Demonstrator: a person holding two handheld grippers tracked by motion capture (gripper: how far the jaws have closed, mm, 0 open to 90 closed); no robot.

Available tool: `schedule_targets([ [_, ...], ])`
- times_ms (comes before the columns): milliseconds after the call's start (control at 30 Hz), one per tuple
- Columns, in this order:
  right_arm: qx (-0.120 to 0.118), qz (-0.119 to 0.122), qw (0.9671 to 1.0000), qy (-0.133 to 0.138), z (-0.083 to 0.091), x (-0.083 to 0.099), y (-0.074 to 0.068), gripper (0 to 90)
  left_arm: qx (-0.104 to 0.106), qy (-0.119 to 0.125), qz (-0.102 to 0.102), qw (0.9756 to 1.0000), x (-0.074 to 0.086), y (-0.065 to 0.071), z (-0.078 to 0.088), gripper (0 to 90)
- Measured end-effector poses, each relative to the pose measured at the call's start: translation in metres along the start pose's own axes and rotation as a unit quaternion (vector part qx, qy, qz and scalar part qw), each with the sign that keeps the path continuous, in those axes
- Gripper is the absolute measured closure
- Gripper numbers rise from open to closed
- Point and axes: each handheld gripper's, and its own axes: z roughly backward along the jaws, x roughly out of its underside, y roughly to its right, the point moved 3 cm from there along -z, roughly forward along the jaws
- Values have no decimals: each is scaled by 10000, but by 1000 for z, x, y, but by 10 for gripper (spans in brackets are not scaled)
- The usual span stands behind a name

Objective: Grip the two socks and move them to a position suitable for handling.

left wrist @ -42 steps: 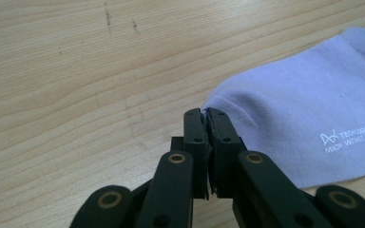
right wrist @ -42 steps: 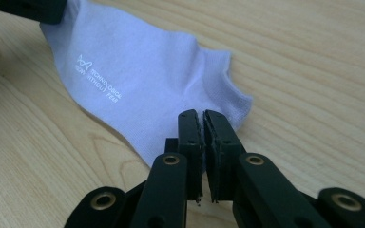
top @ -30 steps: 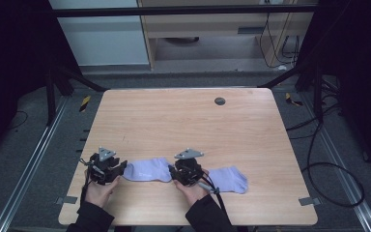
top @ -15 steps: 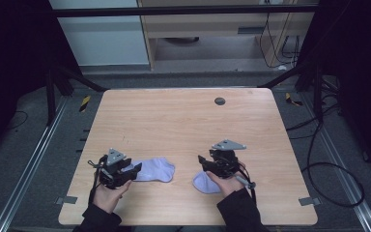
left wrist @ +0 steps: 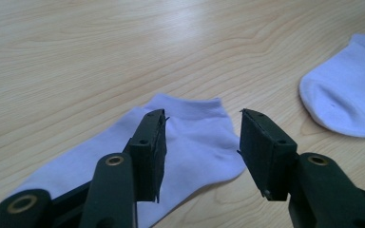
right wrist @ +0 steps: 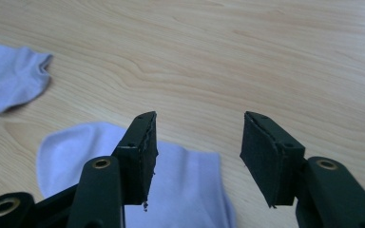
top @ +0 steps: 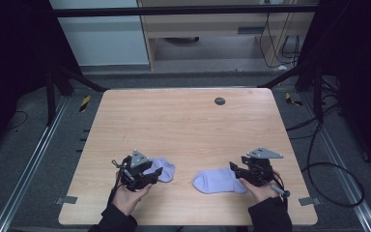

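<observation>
My left gripper (top: 160, 172) and right gripper (top: 233, 168) have just been opening; both stand apart, empty. The left sock (top: 163, 168) and right sock (top: 218, 180) lie flat at lower centre, soft, light; I'd pinch each cuff.

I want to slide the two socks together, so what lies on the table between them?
Nothing: the high view shows bare wood between the left sock and the right sock; the left gripper view agrees.

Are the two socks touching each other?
Apart. In the high view, bare table wood separates the left sock from the right sock; the left gripper view shows the same gap.
</observation>
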Motion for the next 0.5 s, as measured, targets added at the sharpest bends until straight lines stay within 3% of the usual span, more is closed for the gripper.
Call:
schedule_targets([
  [133,73,-43,9999,-100,4,10,12,478,97,-85,-123,9998,-4,15,-12,512],
  [500,69,-28,9988,-476,-1,32,24,542,348,-358,-460,9977,-9,56,-45,511],
])
